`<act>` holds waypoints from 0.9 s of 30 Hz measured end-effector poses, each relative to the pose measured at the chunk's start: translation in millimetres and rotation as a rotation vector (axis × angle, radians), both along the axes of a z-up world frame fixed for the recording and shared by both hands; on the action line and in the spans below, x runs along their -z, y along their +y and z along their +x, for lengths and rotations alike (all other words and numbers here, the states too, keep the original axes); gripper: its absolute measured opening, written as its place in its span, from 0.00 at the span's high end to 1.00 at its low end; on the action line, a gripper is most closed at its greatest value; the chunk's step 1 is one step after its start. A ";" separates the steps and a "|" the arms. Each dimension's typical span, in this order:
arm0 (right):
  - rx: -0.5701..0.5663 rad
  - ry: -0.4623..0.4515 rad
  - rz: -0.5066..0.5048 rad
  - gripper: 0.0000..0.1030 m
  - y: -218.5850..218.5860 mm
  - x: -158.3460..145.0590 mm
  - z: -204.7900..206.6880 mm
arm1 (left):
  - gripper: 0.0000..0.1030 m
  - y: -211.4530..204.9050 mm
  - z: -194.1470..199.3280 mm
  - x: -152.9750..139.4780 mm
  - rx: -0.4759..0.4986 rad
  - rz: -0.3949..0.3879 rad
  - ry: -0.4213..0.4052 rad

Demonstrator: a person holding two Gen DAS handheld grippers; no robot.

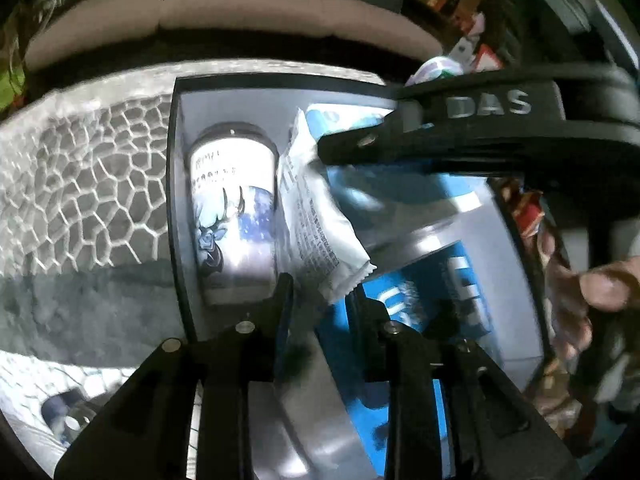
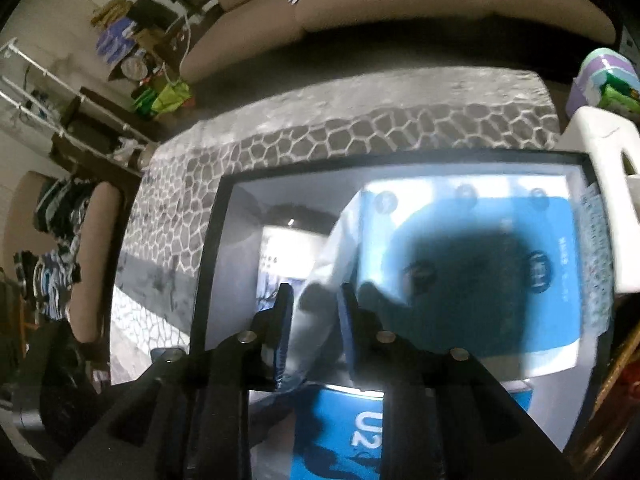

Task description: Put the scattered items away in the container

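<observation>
A dark-rimmed grey container [image 1: 176, 184] sits on a honeycomb-patterned mat. Inside lie a white cup with a deer print [image 1: 234, 204], a white printed packet [image 1: 320, 216] and blue boxes [image 1: 420, 304]. My left gripper [image 1: 320, 300] hovers over the container, jaws apart, with the packet's lower corner between the fingertips. My right gripper reaches in from the right in the left wrist view [image 1: 360, 144]. In the right wrist view the right gripper [image 2: 314, 304] has the white packet [image 2: 316, 328] between its fingers over the container [image 2: 208, 264], above a large blue box [image 2: 480, 264].
The patterned mat [image 1: 88, 200] covers the table left of the container. A beige sofa [image 2: 360, 8] stands behind. A white stool [image 2: 600, 160] and clutter stand at the right. A small bottle [image 1: 68, 420] lies on the mat at lower left.
</observation>
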State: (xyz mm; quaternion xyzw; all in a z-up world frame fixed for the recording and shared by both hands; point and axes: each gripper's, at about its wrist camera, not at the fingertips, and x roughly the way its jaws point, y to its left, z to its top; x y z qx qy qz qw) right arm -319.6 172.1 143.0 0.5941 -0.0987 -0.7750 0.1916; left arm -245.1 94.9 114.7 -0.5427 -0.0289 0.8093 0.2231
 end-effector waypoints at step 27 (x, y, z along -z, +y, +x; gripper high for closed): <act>-0.022 0.087 0.088 0.78 -18.1 14.1 -18.7 | 0.73 10.4 -26.8 3.3 0.099 -0.097 0.054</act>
